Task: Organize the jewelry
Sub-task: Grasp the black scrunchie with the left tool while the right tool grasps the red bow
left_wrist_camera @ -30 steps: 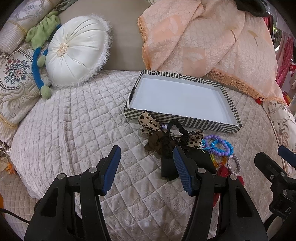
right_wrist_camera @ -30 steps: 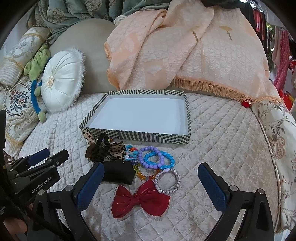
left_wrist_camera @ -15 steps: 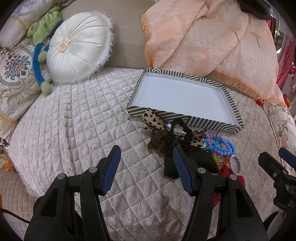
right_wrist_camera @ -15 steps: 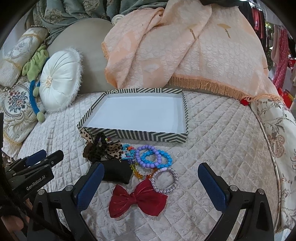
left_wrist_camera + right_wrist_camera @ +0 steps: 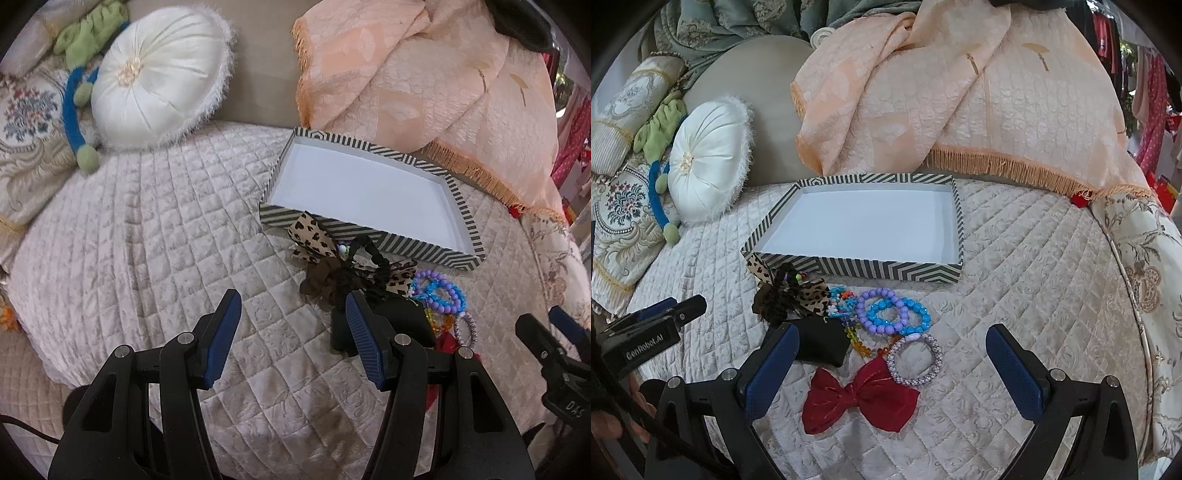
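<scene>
A striped shallow box (image 5: 857,267) (image 5: 369,234) with a bare white floor lies on the quilted bed. In front of it sits a heap of accessories: a leopard-print bow with black scrunchies (image 5: 790,295) (image 5: 343,273), purple and blue bead bracelets (image 5: 892,312) (image 5: 439,295), a small black pouch (image 5: 820,341) (image 5: 399,323), a silver beaded bracelet (image 5: 915,359) and a red bow (image 5: 860,400). My right gripper (image 5: 892,369) is open just above the red bow. My left gripper (image 5: 291,339) is open over bare quilt, left of the pouch.
A round white cushion (image 5: 159,79) (image 5: 709,162) and a green-and-blue plush toy (image 5: 79,74) lie at the back left. A peach fringed blanket (image 5: 960,92) is piled behind the box. Patterned pillows (image 5: 624,206) edge the bed.
Both grippers have moved forward a little toward the heap, and the left view has shifted rightward. Neither gripper's opening has changed.
</scene>
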A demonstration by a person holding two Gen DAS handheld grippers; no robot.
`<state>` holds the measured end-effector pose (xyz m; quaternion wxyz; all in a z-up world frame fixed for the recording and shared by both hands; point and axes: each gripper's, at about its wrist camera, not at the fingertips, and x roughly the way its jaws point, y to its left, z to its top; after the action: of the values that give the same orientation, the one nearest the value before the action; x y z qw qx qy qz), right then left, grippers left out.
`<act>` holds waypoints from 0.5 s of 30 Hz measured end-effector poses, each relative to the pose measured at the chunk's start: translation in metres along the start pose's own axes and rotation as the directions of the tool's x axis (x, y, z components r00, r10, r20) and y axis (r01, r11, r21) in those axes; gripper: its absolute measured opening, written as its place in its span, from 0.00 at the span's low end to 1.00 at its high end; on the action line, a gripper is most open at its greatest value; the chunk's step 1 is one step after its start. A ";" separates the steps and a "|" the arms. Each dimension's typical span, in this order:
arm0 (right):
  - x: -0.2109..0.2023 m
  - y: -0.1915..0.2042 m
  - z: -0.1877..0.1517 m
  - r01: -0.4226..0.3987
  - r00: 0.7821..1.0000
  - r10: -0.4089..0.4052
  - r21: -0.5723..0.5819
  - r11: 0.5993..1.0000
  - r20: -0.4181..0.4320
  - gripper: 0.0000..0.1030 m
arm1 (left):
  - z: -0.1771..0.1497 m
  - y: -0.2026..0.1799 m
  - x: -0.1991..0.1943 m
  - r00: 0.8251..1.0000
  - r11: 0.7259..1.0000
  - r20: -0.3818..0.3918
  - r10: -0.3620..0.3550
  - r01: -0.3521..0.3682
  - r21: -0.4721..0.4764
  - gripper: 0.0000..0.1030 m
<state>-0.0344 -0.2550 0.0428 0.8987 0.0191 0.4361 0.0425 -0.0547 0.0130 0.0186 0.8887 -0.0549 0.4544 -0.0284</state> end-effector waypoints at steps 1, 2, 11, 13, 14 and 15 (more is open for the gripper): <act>0.001 -0.001 -0.001 0.001 1.000 -0.001 -0.003 1.000 -0.001 0.98 | 0.000 0.001 0.001 1.000 1.000 -0.004 -0.019 0.019 -0.009 0.57; 0.002 -0.002 -0.001 0.002 1.000 -0.002 -0.005 1.000 -0.003 0.98 | -0.001 0.002 0.001 0.999 0.999 -0.004 -0.041 0.041 -0.015 0.57; 0.012 -0.023 -0.010 0.004 0.999 -0.005 -0.012 1.000 -0.037 0.98 | -0.003 -0.035 0.027 0.991 0.984 -0.085 -0.102 0.112 0.136 0.57; 0.015 -0.029 -0.016 -0.013 0.998 0.012 -0.017 1.000 -0.060 0.97 | -0.001 -0.042 0.033 0.990 0.980 -0.091 -0.107 0.121 0.161 0.57; 0.016 -0.030 -0.019 -0.016 0.997 0.015 -0.017 1.000 -0.074 0.96 | -0.001 -0.044 0.036 0.990 0.978 -0.094 -0.107 0.122 0.169 0.57; 0.019 -0.032 -0.024 -0.022 0.996 0.020 -0.016 1.000 -0.089 0.93 | 0.000 -0.047 0.040 0.989 0.976 -0.100 -0.110 0.127 0.177 0.57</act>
<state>-0.0397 -0.2857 0.0113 0.8781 0.0142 0.4749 0.0563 -0.0313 -0.0379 -0.0078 0.8655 0.0011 0.4850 -0.1253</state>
